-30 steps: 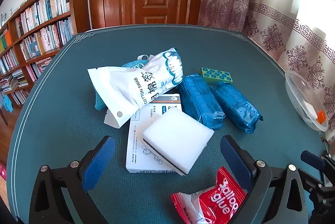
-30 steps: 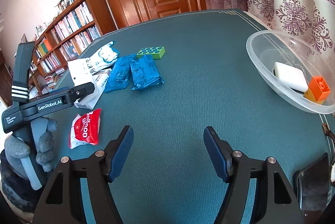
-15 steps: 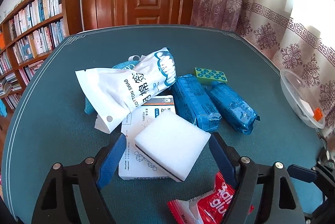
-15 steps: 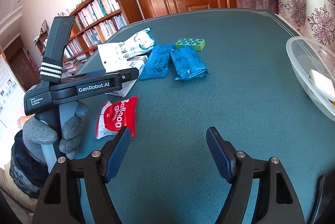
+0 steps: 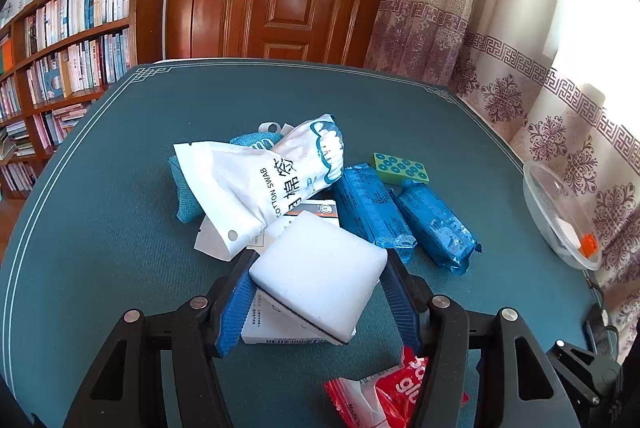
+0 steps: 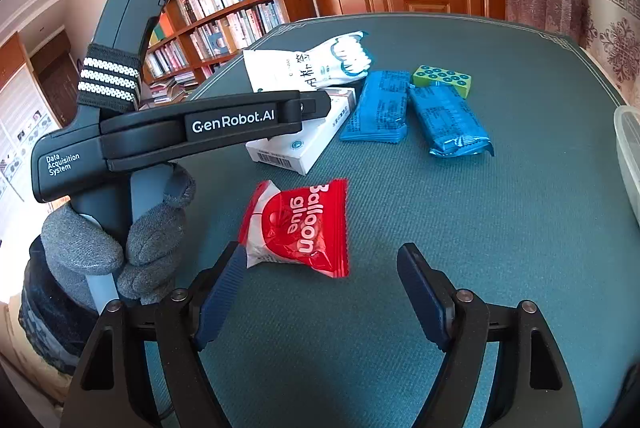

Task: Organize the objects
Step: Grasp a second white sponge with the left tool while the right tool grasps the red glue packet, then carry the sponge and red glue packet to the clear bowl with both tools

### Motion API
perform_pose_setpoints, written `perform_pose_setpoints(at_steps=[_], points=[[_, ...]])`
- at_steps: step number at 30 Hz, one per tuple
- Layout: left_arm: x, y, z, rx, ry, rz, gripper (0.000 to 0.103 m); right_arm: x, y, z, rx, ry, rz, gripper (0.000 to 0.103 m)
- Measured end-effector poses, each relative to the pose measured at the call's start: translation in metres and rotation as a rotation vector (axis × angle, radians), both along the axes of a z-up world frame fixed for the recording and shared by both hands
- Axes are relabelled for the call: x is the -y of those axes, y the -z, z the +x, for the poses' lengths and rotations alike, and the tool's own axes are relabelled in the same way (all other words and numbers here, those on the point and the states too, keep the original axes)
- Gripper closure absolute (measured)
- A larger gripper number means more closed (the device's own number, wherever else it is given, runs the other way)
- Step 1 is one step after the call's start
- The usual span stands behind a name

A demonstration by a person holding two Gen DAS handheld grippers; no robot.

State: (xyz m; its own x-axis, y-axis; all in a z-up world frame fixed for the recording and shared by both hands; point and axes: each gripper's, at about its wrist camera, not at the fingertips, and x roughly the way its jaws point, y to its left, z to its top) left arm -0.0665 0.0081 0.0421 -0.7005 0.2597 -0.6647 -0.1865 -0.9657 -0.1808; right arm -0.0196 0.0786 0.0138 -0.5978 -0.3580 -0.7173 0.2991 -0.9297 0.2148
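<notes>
My left claw (image 5: 318, 292) has just closed onto the white sponge (image 5: 320, 274); my right claw (image 6: 320, 292) stands released, widening, balloon glue packet (image 6: 298, 228) at its 11 o'clock.

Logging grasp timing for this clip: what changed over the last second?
The left gripper has just closed onto the white sponge. The right gripper, empty, opened wider and swung toward the red Balloon glue packet. Blue packets, green block and bowl stayed put.
</notes>
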Motion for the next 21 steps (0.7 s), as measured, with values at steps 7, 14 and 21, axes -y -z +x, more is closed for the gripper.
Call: perform_pose_setpoints(at_steps=[7,14,21], points=[[0.011,-0.008,0.002,-0.013,-0.040,0.025,0.039,0.020,0.001,-0.011,-0.001,-0.021,0.031,0.024],[0.016,-0.009,0.002,-0.013,-0.062,0.022,0.039,0.030,0.010,-0.022,0.023,-0.006,0.075,0.024],[0.017,-0.009,0.002,-0.010,-0.071,0.015,0.039,0.034,0.013,-0.021,0.011,-0.002,0.105,0.024]])
